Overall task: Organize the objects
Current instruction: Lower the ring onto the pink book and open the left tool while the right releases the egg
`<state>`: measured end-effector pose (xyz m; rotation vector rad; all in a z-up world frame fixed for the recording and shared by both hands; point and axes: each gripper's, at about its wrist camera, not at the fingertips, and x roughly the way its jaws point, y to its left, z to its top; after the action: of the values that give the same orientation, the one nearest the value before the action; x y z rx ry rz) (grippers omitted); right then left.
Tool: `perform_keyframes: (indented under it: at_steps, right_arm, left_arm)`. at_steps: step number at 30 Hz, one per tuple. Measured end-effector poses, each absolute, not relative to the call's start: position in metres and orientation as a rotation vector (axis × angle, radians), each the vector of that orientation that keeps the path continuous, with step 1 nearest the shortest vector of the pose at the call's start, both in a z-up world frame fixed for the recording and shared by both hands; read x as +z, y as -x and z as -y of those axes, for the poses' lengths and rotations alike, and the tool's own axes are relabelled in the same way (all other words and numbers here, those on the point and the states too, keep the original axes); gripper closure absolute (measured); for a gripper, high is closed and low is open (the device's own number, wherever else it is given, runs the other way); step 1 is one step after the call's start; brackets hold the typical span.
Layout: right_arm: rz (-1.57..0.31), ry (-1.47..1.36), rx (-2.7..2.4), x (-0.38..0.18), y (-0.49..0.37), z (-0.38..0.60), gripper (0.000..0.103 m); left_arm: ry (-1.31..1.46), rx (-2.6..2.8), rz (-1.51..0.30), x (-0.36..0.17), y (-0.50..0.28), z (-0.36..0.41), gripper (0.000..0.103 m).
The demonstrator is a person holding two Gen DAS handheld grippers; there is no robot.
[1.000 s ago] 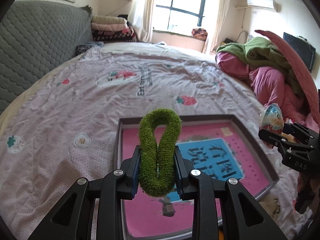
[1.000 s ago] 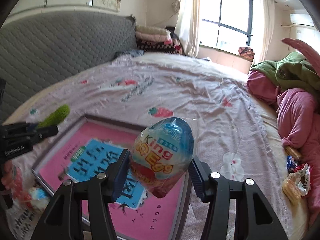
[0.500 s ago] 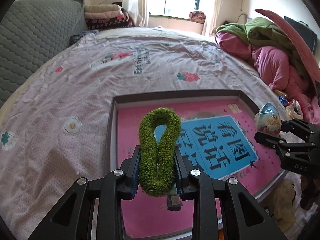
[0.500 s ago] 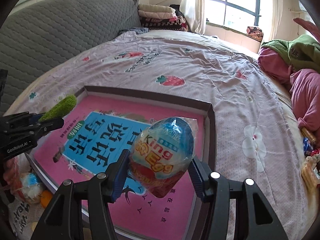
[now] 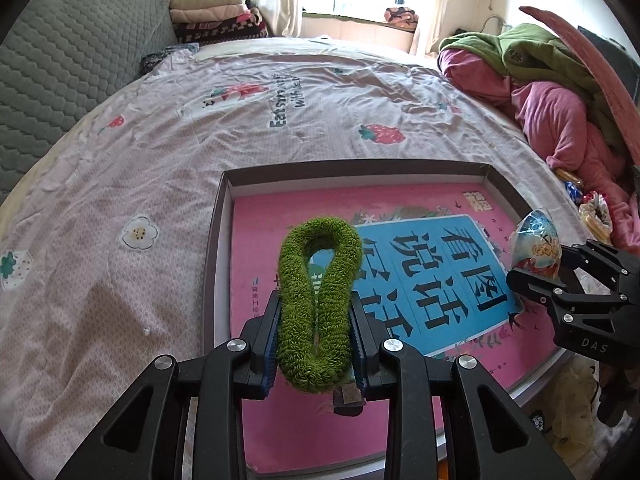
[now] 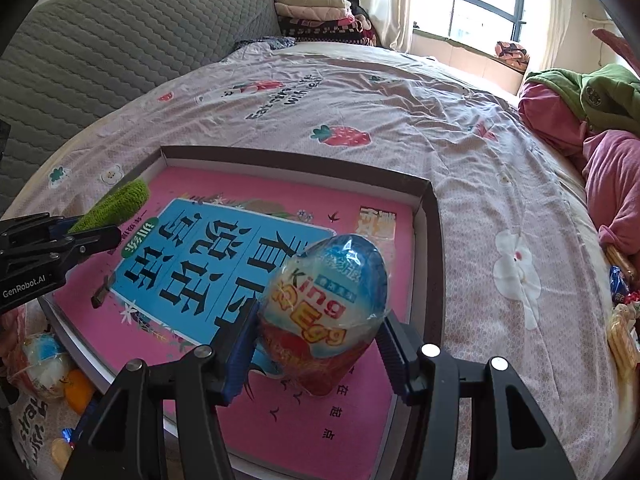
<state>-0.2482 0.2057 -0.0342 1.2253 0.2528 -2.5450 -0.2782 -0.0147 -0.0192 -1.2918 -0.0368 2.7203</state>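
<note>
One wrapped egg (image 6: 324,304) printed "King Egg" sits clamped in the right gripper (image 6: 318,344) over the pink-lined tray (image 6: 434,216); one green fuzzy loop (image 5: 316,304) is pinched in the left gripper (image 5: 316,344), marked "GenRobot.AI", jaws easing apart

The wrapped egg (image 6: 324,308), at the centre of the right wrist view, reads "King" in red and "Egg" in yellow, with small blurred characters on a blue band above. At nine o'clock, the left gripper (image 6: 100,236) carries "GenRobot.AI" in white. The right gripper (image 5: 536,276), at three o'clock in the left wrist view, is marked "DAS". The pink tray (image 5: 400,168) bears large black Chinese characters on a blue panel. The bedsheet (image 5: 160,152), toward twelve o'clock, shows "Eat stra… with me", partly creased. A bag (image 6: 28,420) at seven o'clock reads "stra…".
</note>
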Motion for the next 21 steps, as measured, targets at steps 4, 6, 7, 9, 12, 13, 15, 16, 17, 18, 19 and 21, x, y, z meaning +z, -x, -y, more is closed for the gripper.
perform_keyframes:
  at_steps: [4,6,7,9,12,13,15,16,17,18,19,21]
  right_arm:
    - [-0.253,-1.228,-2.547,-0.0351,0.2479,-0.2057,0.047]
    - [-0.255,-1.230,-2.549,-0.0357,0.2480,-0.2061,0.047]
    - [-0.257,-1.229,-2.555,-0.0357,0.2475,-0.2063,0.047]
    - [-0.262,-1.231,-2.559,-0.0358,0.2472,-0.2073,0.047]
    - [-0.241,-1.246,-2.561,-0.0358,0.2481,-0.2106,0.047]
    - [-0.232,-1.252,-2.562,-0.0360,0.2485,-0.2115,0.047]
    - [-0.224,-1.262,-2.561,-0.0361,0.2495,-0.2129,0.047]
    - [-0.228,-1.261,-2.563,-0.0359,0.2494,-0.2130,0.047]
    - [-0.232,-1.258,-2.566,-0.0357,0.2490,-0.2130,0.047]
    - [-0.238,-1.260,-2.567,-0.0357,0.2484,-0.2126,0.047]
    - [-0.239,-1.261,-2.566,-0.0353,0.2485,-0.2126,0.047]
    - [-0.241,-1.257,-2.569,-0.0343,0.2480,-0.2126,0.046]
  left_arm:
    - [1.294,2.725,-0.017,-0.0213,0.2770,0.0091,0.069]
    - [1.300,2.722,-0.010,-0.0221,0.2768,0.0087,0.069]
    - [1.303,2.721,-0.006,-0.0223,0.2768,0.0087,0.069]
    - [1.307,2.722,-0.001,-0.0229,0.2769,0.0098,0.069]
    - [1.324,2.719,0.012,-0.0242,0.2773,0.0114,0.069]
    - [1.323,2.720,0.009,-0.0243,0.2767,0.0113,0.069]
    - [1.314,2.723,-0.003,-0.0240,0.2755,0.0098,0.068]
    - [1.314,2.721,-0.004,-0.0239,0.2752,0.0089,0.068]
    - [1.318,2.714,0.000,-0.0241,0.2753,0.0086,0.067]
    - [1.321,2.710,0.006,-0.0244,0.2754,0.0089,0.067]
    - [1.324,2.708,0.009,-0.0246,0.2752,0.0091,0.066]
    - [1.329,2.712,0.005,-0.0237,0.2745,0.0095,0.064]
